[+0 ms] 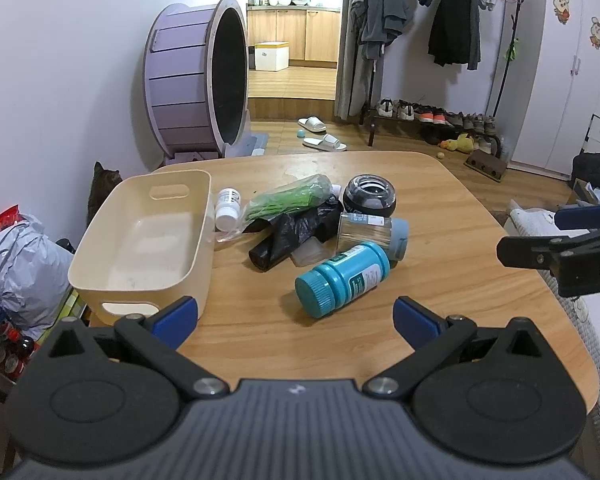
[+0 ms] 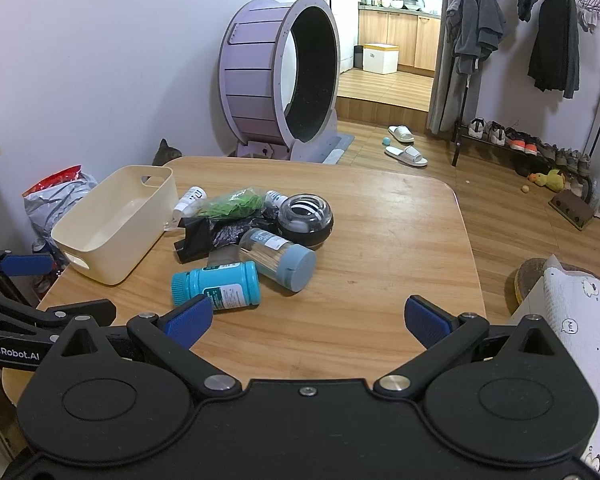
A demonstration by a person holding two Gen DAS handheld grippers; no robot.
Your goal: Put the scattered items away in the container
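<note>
A cream plastic bin [image 1: 144, 240] [image 2: 112, 224] stands empty on the left of the wooden table [image 1: 440, 280]. Beside it lies a pile: a teal bottle [image 1: 342, 278] [image 2: 218, 284] on its side, a clear toothpick jar with a grey-blue lid [image 1: 374, 234] [image 2: 278, 258], a black gyro ball [image 1: 369, 198] [image 2: 306, 218], a black plastic bag [image 1: 296, 232] [image 2: 216, 232], a green packet [image 1: 288, 198] [image 2: 232, 202] and a small white bottle [image 1: 228, 208] [image 2: 188, 200]. My left gripper [image 1: 296, 316] is open and empty, just short of the teal bottle. My right gripper [image 2: 310, 320] is open and empty, right of that bottle.
A purple cat wheel [image 1: 198, 80] stands behind the table, and a cat [image 1: 102, 188] sits by the wall. Bags and cans [image 1: 16, 264] lie on the floor at the left. A clothes rack [image 1: 440, 20] and shoes [image 1: 436, 114] line the right wall.
</note>
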